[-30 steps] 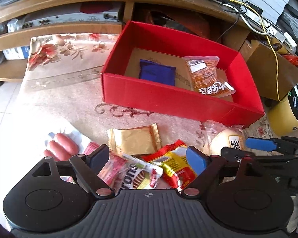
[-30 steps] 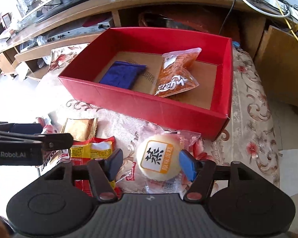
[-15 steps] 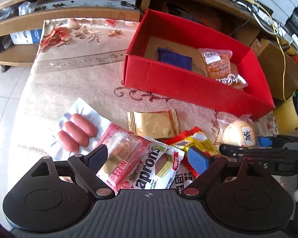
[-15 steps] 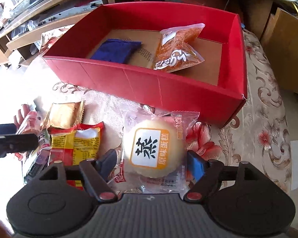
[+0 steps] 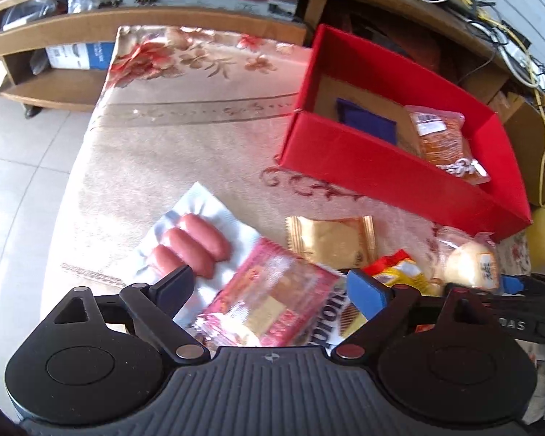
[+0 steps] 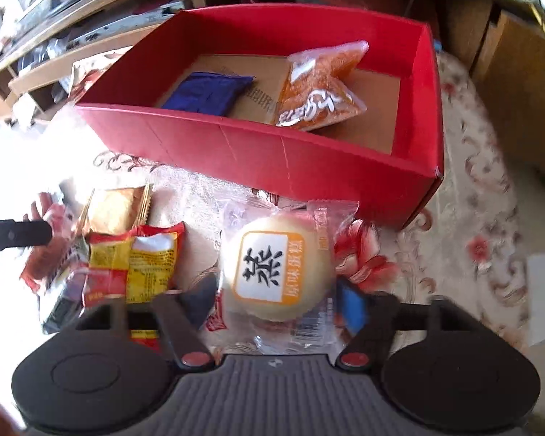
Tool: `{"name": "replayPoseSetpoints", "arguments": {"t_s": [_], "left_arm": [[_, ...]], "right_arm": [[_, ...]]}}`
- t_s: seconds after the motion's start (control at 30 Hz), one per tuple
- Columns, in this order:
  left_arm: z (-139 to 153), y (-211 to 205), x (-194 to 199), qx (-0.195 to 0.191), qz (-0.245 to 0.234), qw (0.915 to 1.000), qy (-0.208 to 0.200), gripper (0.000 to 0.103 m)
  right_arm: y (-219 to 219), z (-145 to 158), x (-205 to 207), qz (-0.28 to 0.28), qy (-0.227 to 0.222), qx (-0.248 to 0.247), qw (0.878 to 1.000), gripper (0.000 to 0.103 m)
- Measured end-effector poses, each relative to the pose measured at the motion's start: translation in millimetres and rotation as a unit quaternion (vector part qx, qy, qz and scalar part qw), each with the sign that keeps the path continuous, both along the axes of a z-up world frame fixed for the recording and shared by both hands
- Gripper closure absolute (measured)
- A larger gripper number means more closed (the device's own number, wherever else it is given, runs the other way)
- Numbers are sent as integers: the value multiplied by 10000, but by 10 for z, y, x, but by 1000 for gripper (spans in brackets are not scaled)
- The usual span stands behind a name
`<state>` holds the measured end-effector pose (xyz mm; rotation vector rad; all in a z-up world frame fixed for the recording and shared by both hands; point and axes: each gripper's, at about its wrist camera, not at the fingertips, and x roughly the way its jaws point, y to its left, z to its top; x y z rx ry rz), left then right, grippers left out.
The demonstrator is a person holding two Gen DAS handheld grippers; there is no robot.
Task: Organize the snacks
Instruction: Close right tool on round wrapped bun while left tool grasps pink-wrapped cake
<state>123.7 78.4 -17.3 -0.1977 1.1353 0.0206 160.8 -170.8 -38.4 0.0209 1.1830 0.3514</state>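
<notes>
Floral cloth [image 5: 185, 167]: red box [image 6: 272, 145] holds two packets; five remain. Right gripper [image 6: 276, 298] is closing around the cake [image 6: 272, 265]; left gripper [image 5: 269, 287] is opening, empty.

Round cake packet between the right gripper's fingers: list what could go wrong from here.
1. The right gripper is closing on the soft round cake packet; it may get squashed.
2. The pads may catch only loose wrapper, so it could slip.
3. The red box wall stands just beyond; a low carry could bump it.

Open floral surface [image 5: 170, 145] left of the red box [image 5: 381, 170], box's right half free, snack packets [image 5: 330, 239] crowding its near wall
</notes>
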Motion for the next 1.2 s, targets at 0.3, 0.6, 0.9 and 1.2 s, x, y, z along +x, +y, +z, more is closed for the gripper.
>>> {"name": "replayPoseSetpoints", "arguments": {"t_s": [0.3, 0.6, 0.9, 1.2], "left_arm": [[-91, -153, -35, -203, -457, 9986, 158, 16], [-67, -240, -104, -342, -582, 9976, 154, 16], [-223, -129, 20, -410, -116, 9987, 282, 13], [-188, -91, 23, -490, -66, 9984, 275, 20]], "right_arm": [[72, 144, -117, 322, -170, 101, 9993, 48], [28, 65, -191, 302, -64, -102, 9995, 48], [75, -47, -181, 302, -101, -57, 9995, 39], [20, -139, -124, 229, 116, 340, 9991, 2]]}}
